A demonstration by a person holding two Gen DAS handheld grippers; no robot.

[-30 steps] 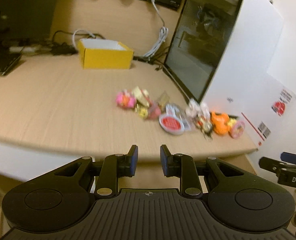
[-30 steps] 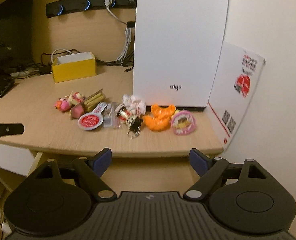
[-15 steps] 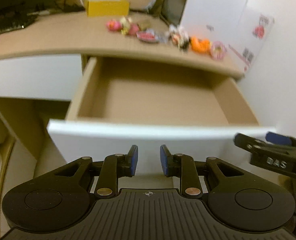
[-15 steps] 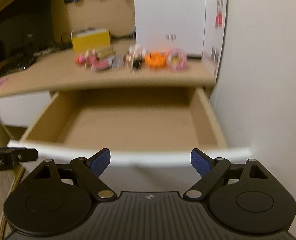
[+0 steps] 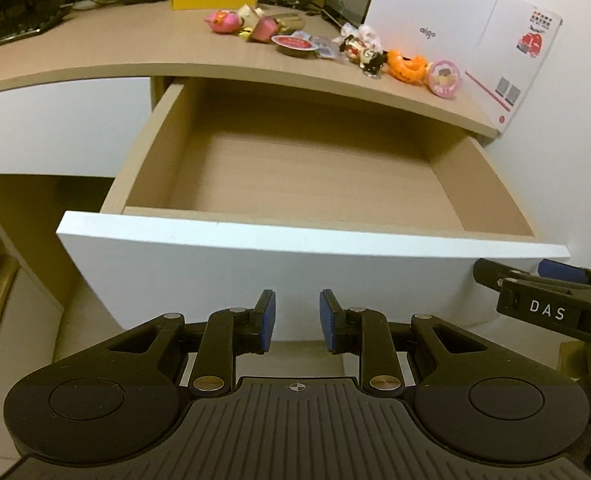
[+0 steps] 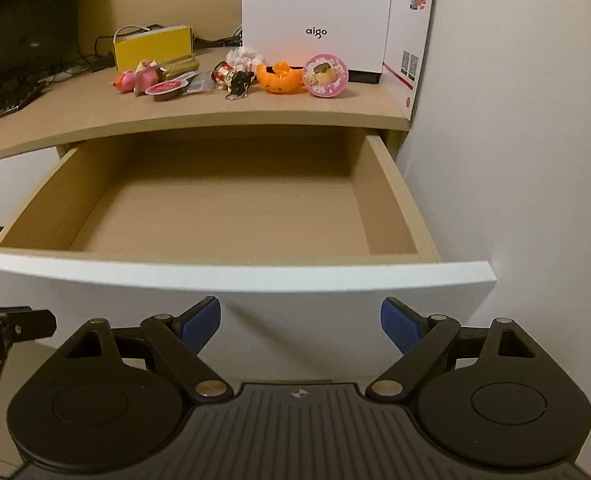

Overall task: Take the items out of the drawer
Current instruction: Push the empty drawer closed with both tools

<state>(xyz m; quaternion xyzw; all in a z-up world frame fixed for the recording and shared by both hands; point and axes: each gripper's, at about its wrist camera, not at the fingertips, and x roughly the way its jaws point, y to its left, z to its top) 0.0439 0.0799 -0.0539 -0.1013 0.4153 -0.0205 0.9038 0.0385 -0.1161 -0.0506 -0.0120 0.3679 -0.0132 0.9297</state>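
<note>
- Left gripper [image 5: 293, 322]: jaws only a narrow way apart, nothing between the pads, touching nothing. It hangs just in front of the white drawer front [image 5: 255, 276], pointing down and forward.
- Right gripper [image 6: 300, 326]: spread wide, also empty. Same deal, parked in front of the drawer face, toward its right end next to the wall [image 6: 515, 160].
- The drawer [image 6: 223, 208] is pulled out, straight ahead of both grippers and a bit below the desk edge. Its long side runs left to right across my view. As far as I can see the bottom is bare, no items left, though the strip right behind the front panel is hidden from me.
- The stuff itself sits up on the desk [image 5: 115, 56], in a row running left to right: pink toy [image 5: 223, 22], red-lidded cup [image 5: 293, 44], little figure keychain [image 5: 365, 54], orange thing [image 5: 405, 66], pink round tub [image 5: 443, 78]. All well beyond the drawer, up and forward of both grippers.
- My guess: the taking-out part looks done. Neither hand is clearly closer to the drawer.
- Behind the row: white box [image 6: 315, 12], yellow box [image 6: 151, 46].
</note>
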